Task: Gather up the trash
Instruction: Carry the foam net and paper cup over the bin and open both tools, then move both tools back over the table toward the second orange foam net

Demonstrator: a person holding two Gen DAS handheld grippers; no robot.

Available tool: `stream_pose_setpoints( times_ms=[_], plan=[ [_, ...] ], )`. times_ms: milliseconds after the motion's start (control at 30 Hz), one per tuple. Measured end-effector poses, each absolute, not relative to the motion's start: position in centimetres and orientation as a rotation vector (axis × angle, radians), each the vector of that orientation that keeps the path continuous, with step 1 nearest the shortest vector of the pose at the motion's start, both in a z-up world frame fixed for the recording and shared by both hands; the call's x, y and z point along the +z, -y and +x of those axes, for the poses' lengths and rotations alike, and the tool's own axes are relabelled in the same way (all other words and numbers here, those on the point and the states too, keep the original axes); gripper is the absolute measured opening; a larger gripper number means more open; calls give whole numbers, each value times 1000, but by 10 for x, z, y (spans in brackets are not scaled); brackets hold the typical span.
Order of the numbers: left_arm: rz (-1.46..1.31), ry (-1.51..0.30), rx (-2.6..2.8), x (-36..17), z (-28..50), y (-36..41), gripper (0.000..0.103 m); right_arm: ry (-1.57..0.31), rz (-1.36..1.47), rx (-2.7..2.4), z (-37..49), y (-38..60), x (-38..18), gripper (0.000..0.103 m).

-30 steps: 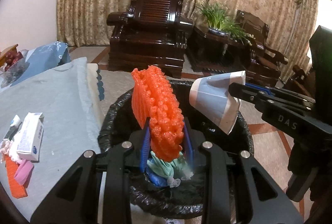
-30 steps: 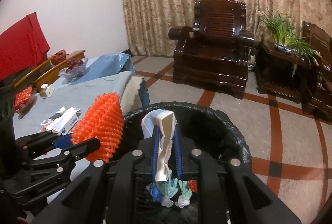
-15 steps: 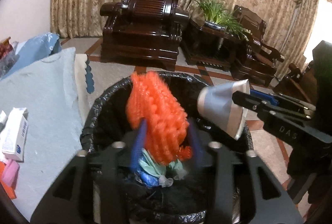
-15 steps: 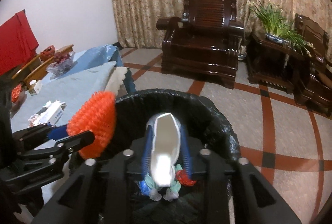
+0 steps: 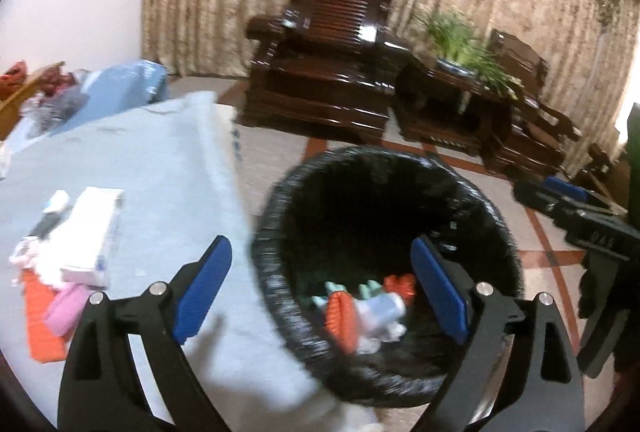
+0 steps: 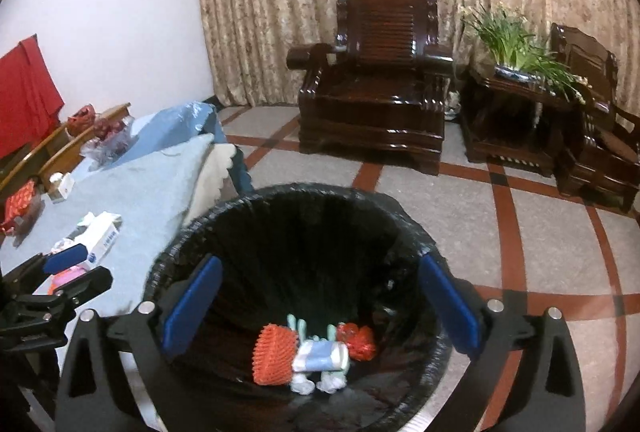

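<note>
At left, a white carton (image 6: 102, 236) lies on your blue-clothed table (image 6: 152, 187). Center, the black-lined bin (image 6: 304, 216) holds the orange foam net (image 6: 274, 354) and, lying crosswise, the crumpled paper cup (image 6: 322, 355). Your left gripper (image 5: 322, 290) and right gripper (image 6: 320, 306) have just sprung wide, jaws empty.
</note>
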State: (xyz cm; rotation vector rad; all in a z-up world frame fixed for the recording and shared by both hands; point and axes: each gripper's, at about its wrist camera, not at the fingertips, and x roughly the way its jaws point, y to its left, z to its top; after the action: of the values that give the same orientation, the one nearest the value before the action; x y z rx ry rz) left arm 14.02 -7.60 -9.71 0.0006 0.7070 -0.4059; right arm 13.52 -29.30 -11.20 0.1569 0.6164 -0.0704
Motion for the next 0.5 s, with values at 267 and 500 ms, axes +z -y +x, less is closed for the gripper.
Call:
stream_pose_setpoints(
  times_ms=[267,500],
  plan=[
    [-14,-649,-255,-73,121,20,89,-568,129,29,144,249,-97,97],
    [-33,-621,-141,-63,108,-28,89,-550,100,135,155,200,-95,97]
  ],
)
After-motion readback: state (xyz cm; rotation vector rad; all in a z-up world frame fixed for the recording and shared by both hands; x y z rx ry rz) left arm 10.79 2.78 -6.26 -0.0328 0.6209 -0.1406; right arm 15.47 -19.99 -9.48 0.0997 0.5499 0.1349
